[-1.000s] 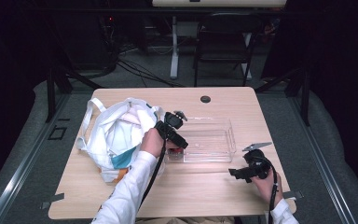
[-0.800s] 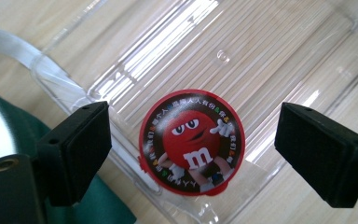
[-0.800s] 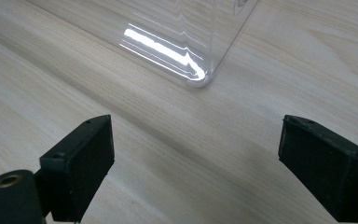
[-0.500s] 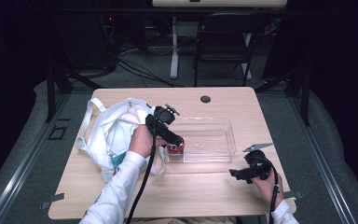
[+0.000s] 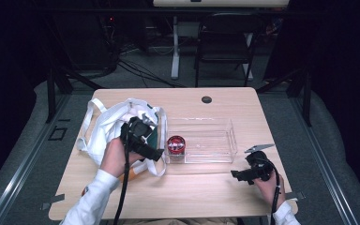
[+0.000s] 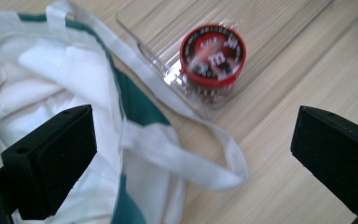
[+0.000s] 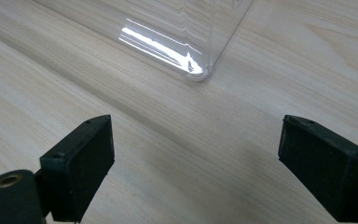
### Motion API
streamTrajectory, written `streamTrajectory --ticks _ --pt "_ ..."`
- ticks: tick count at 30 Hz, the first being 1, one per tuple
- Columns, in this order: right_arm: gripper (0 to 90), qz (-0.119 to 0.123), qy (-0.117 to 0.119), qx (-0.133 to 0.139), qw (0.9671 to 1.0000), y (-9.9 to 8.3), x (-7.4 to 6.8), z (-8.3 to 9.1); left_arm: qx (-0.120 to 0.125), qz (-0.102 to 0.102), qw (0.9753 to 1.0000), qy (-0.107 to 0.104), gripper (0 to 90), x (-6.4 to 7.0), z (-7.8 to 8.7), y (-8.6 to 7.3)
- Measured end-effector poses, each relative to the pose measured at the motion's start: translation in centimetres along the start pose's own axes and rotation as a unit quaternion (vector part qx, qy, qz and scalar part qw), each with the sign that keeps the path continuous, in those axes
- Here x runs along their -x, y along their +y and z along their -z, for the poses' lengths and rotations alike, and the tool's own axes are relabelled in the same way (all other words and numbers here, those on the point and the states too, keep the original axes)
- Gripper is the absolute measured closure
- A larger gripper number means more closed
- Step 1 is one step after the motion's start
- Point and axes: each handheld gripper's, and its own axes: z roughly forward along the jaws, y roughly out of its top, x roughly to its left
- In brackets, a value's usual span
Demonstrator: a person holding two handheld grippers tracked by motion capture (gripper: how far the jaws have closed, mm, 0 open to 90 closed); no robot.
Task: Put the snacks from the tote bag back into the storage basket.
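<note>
A small jar with a red lid (image 5: pixel 176 145) (image 6: pixel 213 57) stands in the left end of a clear plastic tray (image 5: pixel 215 140) (image 6: pixel 279 28). My left gripper (image 5: pixel 153 153) (image 6: pixel 193 154) hovers open just left of the tray, above the white and green cloth bag (image 5: pixel 110 124) (image 6: pixel 65 84) and its strap. Nothing is between its jaws. My right gripper (image 5: pixel 238 176) (image 7: pixel 196 172) stands open low over the bare tabletop near the tray's front right corner (image 7: pixel 198 74).
The wooden table (image 5: pixel 197 192) has a round black cable hole (image 5: pixel 206 100) at the back. A folding chair (image 5: pixel 225 51) and cables stand on the floor behind. An orange item (image 5: pixel 124 177) pokes out from under the bag's front edge.
My left gripper let go of the red-lidded jar in the tray's left end and drew back left over the bag, now open. The right gripper has barely moved.
</note>
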Motion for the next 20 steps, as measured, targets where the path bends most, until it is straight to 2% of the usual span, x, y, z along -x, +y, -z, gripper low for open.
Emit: streamTrajectory --ticks 1,7,8,9,10,11,13,16,20 --pt "10.1 0.0 -0.001 -0.001 1.0 0.0 0.0 0.0 0.001 0.006 1.0 0.002 0.1 -0.3 0.3 -1.6" --pt "10.1 -0.002 -0.003 0.001 1.0 -0.1 0.0 -0.1 0.004 0.029 0.9995 0.006 0.1 -1.2 0.5 -6.6" --pt "10.1 0.0 -0.003 -0.001 1.0 -0.1 0.0 0.0 0.007 0.031 0.9995 0.0 0.1 -1.3 0.7 -7.4" --pt "10.1 0.002 -0.006 -0.003 1.0 -0.1 0.0 0.0 0.024 0.031 0.9992 -0.007 0.1 -1.3 0.8 -8.3" --pt "10.1 0.001 -0.006 -0.004 1.0 -0.1 0.1 0.0 0.038 0.03 0.9985 -0.024 0.1 -1.3 0.8 -9.1" --pt "10.1 -0.001 -0.004 -0.001 1.0 -0.1 0.0 0.0 0.041 0.035 0.9981 -0.031 0.1 -1.4 0.8 -9.8" --pt "10.1 0.0 0.0 0.0 1.0 -0.1 0.0 0.0 0.03 0.036 0.9986 -0.025 0.1 -1.3 0.6 -10.7" --pt "10.2 0.0 0.001 0.002 1.0 -0.1 -0.1 -0.1 0.03 0.045 0.9982 -0.024 0.1 -1.1 0.3 -11.5" --pt "10.2 0.003 0.003 0.0 1.0 -0.1 -0.1 -0.1 0.028 0.032 0.999 -0.015 0.1 -0.8 0.0 -11.7"
